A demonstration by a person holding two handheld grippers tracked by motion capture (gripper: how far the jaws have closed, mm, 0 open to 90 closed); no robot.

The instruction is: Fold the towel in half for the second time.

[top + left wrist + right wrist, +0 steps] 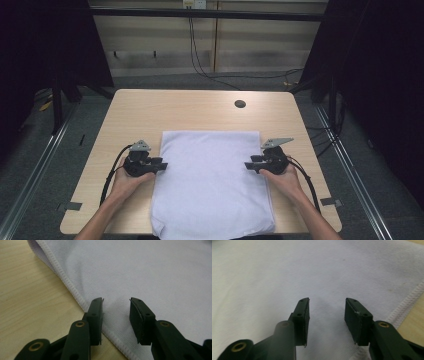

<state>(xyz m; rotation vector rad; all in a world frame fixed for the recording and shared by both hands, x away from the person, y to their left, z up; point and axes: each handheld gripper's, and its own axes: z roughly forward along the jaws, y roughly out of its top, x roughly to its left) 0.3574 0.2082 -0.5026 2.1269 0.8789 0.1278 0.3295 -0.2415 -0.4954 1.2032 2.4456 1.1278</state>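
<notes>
Both claws, L (161, 165) & R (248, 165), gaping at white cloth (212, 180) side hems.

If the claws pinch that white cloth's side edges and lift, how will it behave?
The white folded fabric cloth will probably sag limply between the left claw and right claw, since it lies flat and thin. Its layers may slip apart; its knit looks soft, so likely not slippery.

The folded white cloth (212, 182) lies flat before me on the table's near half, its stitched hems running from twelve o'clock down to six, where its near edge reaches the table's edge, smooth but for faint creases.
</notes>
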